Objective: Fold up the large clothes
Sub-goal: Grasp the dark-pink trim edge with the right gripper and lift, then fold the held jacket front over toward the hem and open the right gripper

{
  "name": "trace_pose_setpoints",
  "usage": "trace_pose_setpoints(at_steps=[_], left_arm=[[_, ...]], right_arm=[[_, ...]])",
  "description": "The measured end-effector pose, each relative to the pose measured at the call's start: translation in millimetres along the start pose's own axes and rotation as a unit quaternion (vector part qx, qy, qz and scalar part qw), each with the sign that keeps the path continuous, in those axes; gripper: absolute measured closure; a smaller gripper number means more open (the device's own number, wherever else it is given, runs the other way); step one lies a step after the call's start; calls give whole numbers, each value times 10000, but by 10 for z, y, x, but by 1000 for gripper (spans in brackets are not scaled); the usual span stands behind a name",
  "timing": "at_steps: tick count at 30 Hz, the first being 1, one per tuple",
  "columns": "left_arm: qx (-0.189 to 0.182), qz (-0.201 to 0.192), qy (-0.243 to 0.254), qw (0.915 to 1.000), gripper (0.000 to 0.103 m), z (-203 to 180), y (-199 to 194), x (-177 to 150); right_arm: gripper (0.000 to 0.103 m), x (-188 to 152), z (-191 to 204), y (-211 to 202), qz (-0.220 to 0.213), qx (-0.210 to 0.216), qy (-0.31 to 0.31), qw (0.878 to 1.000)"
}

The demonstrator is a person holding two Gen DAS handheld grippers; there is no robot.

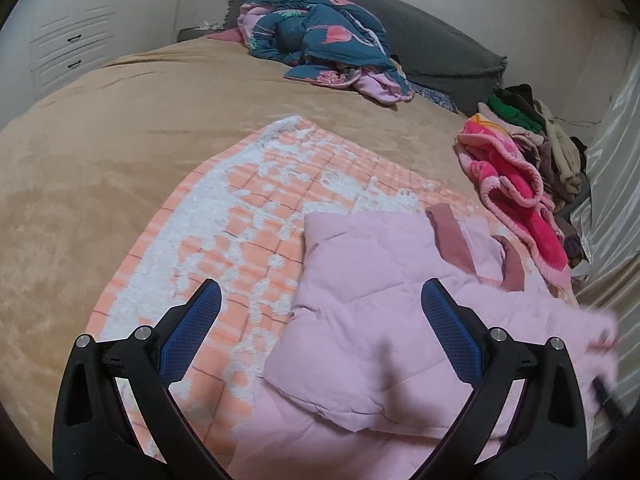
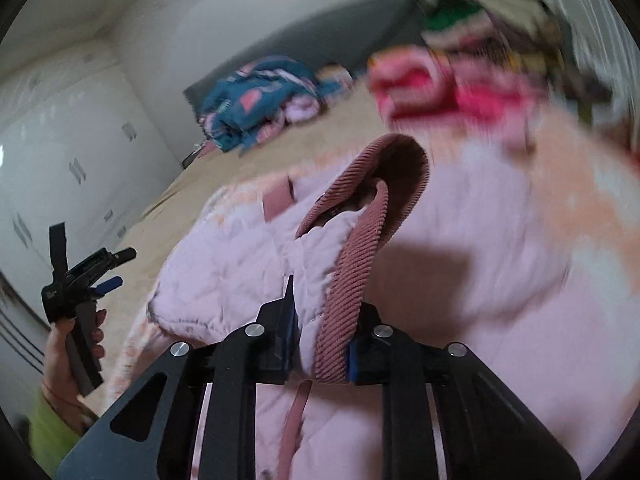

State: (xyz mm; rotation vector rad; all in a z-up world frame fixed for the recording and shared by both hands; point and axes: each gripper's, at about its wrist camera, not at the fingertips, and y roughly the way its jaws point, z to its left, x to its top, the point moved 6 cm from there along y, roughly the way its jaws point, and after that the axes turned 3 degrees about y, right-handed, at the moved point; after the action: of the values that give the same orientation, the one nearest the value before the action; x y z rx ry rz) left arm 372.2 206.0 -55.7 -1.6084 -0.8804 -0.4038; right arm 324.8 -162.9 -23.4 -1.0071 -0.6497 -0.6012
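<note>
Tan bed (image 1: 120, 152) bears checked blanket (image 1: 248, 216) under pink jacket (image 1: 360, 320).

jacket (image 1: 372, 316): pale pink, dusty-rose ribbed cuffs | blanket (image 1: 224, 216): orange-white check | bedspread (image 1: 120, 128): tan

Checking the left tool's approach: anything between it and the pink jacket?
Nothing visible. The left tool is open just above the pink quilted jacket, which lies on the orange checked blanket. The right tool already clamps its ribbed cuff.
</note>
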Motion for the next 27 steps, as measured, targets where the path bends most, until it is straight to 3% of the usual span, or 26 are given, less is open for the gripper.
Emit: trace_pose_setpoints(at_steps=[4, 9, 21, 27], left_arm=[[-55, -25, 237, 9997, 9, -167, 10, -4], [-98, 56, 580, 9983, 10, -380, 75, -81], [-358, 188, 1434, 9888, 9, -1014, 208, -329], [-488, 351, 1571, 9858, 15, -1138, 283, -430]], right_arm=[[85, 339, 100, -41, -233, -233, -639, 9974], [85, 484, -58, 131, -112, -632, -770, 9950], [84, 93, -452, 535, 372, -1139, -606, 9909], [76, 12, -500, 549, 509, -1247, -595, 9891]])
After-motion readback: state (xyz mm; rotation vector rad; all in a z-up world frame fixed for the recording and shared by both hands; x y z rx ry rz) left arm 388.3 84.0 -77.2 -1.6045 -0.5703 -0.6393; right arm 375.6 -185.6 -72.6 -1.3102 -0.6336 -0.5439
